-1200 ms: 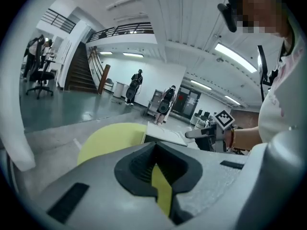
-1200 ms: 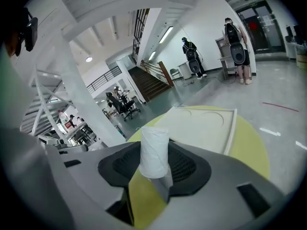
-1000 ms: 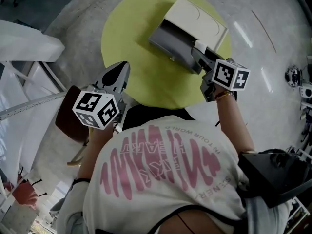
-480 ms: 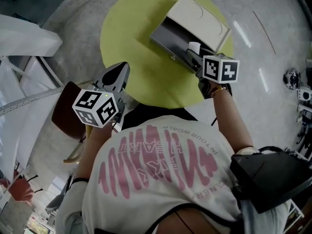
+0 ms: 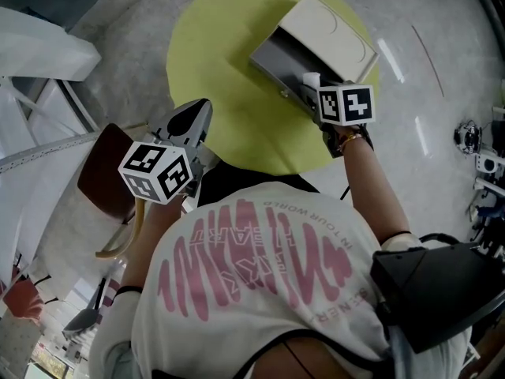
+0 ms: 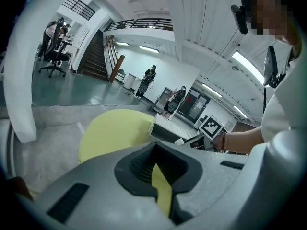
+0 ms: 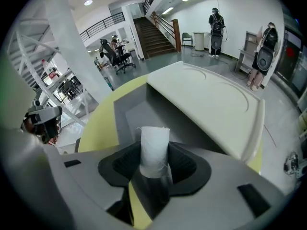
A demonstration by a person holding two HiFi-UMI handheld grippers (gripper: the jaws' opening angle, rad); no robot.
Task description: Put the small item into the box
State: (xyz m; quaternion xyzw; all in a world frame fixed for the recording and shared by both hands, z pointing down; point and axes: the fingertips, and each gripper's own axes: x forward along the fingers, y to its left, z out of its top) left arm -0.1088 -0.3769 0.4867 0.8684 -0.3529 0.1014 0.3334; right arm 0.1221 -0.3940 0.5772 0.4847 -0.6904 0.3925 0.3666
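An open box (image 5: 276, 58) with a grey inside and a cream lid (image 5: 327, 30) stands at the far right of the round yellow table (image 5: 221, 93). My right gripper (image 5: 309, 90) points steeply down over the box's near right corner, shut on a small white roll (image 5: 311, 79). In the right gripper view the roll (image 7: 154, 147) stands upright between the pads, above the grey inside (image 7: 139, 111). My left gripper (image 5: 189, 121) hovers at the table's near edge, jaws a narrow gap apart with nothing between them; the table (image 6: 110, 133) shows through the gap.
A brown chair seat (image 5: 106, 184) sits at the table's near left, beside a white frame and sheet (image 5: 39, 54). Small gear lies on the floor at the right (image 5: 473, 140). People stand by equipment in the far hall (image 7: 216, 23).
My right gripper has dropped lower over the box with the roll, shifting a little left and rolling its marker cube. The left gripper has stayed in place.
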